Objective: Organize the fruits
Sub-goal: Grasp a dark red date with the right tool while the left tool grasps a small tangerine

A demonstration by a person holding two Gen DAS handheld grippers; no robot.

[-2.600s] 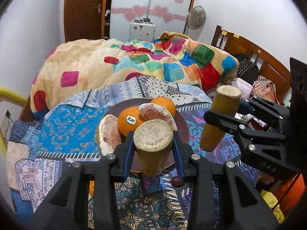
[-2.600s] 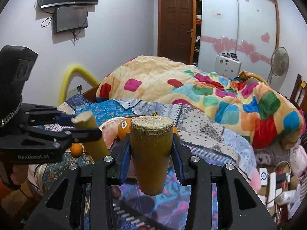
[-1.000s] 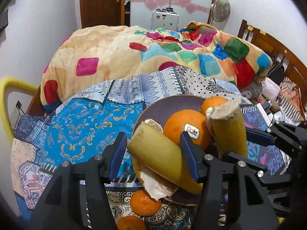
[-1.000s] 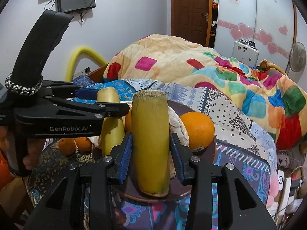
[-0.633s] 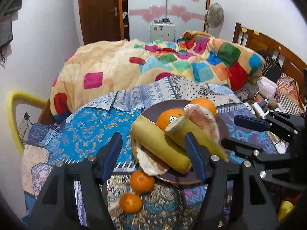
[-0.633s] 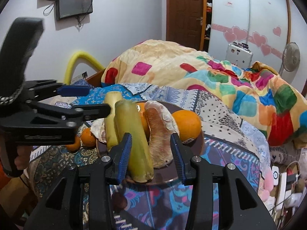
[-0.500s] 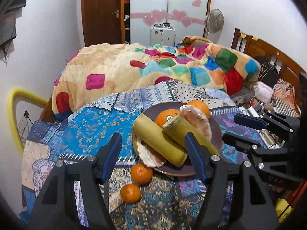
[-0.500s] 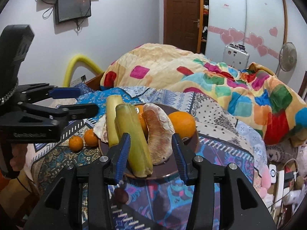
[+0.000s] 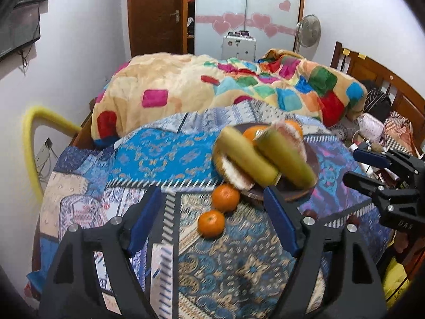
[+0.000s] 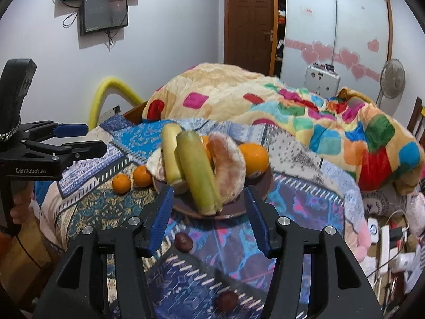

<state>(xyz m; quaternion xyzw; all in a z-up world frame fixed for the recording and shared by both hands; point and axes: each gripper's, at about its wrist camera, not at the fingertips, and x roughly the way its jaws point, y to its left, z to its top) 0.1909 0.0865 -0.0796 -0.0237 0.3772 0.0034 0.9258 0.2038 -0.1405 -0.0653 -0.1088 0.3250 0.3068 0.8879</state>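
1. Fruits sit on the bed's patterned blue cloth (image 10: 87, 170). Nearest the right tool (image 10: 209, 218) lie two small dark round fruits, one just ahead of its fingers (image 10: 183, 241) and one lower between its arms (image 10: 226, 301).
2. Right tool: jaws spread wide, nothing held, hovering short of the dark brown round plate (image 10: 261, 186). Left tool (image 9: 212, 220): jaws likewise wide apart, empty, above the cloth.
3. Two small orange mandarins lie loose on the cloth, just beside the plate's left edge: the nearer (image 9: 211, 223) and the farther (image 9: 225, 197), close together. Judged the next things to gather.
4. On the plate: two yellow-green sugarcane-like stalk sections (image 10: 198, 170) (image 10: 170, 154) lie side by side, propped on pale peeled pomelo segments (image 10: 229, 164). The longer stalk's near end overhangs toward the plate's front rim.
5. Behind them, a large orange (image 10: 253, 158) at the plate's right; another orange is mostly hidden.
6. Beyond: a patchwork quilt (image 10: 305, 109) heaped on the bed.
7. Risks, as judged:
   - The stalks rest on a rounded pile; a nudge while adding mandarins could roll them off the rim.
   - The plate stands on soft bedding, so pressing one edge could tip it.
   - Mandarins may roll on the cloth if gripped off-centre.
   - The plate is crowded, leaving little flat room.
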